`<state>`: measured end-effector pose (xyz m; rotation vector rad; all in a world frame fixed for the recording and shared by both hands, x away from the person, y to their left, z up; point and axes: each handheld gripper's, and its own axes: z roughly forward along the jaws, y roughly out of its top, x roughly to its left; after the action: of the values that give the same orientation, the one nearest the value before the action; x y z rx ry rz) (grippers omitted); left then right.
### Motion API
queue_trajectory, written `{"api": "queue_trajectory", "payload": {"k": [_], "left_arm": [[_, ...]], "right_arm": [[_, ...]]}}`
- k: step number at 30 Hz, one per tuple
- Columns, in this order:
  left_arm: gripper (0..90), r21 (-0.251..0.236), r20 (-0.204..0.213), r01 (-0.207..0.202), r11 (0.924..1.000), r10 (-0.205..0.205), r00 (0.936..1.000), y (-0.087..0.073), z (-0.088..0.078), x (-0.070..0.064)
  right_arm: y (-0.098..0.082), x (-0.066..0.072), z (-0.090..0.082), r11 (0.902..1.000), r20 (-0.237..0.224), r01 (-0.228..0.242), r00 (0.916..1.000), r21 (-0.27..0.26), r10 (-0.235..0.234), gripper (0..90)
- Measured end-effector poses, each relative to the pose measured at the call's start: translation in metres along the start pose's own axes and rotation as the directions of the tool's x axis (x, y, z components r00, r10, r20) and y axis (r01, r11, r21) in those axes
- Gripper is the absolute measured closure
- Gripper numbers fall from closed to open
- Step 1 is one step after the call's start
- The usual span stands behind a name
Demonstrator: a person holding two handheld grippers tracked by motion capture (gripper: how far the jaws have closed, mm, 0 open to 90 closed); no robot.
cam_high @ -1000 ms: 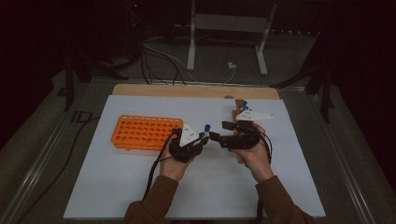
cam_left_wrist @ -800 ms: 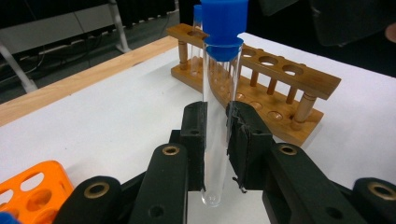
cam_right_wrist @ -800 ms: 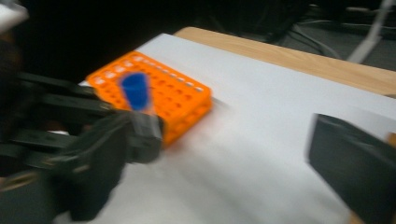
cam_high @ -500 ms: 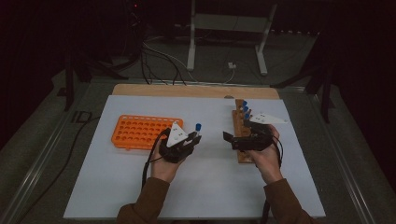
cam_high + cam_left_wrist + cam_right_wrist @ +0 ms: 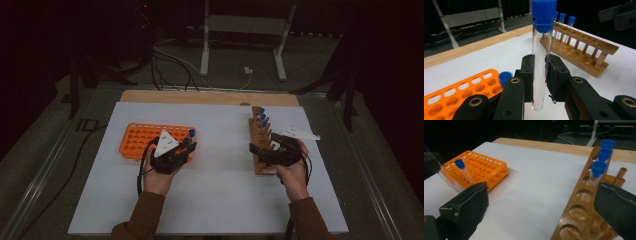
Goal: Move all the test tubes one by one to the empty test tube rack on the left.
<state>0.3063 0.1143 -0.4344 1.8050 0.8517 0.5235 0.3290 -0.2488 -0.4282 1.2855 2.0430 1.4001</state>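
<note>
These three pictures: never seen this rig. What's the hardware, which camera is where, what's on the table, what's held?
No robot here: a person holds a two-jaw hand tool in each hand. The high view looks down from above the person's side of the table; the other two come from cameras riding on each tool, looking along its black jaws.

On the white mat lie an orange rack at the left and a wooden rack at the right, with three blue-capped tubes standing at its far end.

The left gripper is shut on a clear test tube with a blue cap, held upright beside the orange rack. The right gripper has just been opening; its jaws stand wide, with nothing between them, over the wooden rack.
</note>
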Motion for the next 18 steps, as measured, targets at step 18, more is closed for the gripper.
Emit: {"api": "queue_trajectory", "payload": {"k": [18], "left_arm": [[76.6,-0.008,-0.107,0.031,0.9995,-0.031,0.9938,-0.017,0.002,0.023]], "right_arm": [[-0.004,-0.007,-0.01,0.9997,0.048,0.004,0.9988,-0.023,-0.003,0.0]]}}
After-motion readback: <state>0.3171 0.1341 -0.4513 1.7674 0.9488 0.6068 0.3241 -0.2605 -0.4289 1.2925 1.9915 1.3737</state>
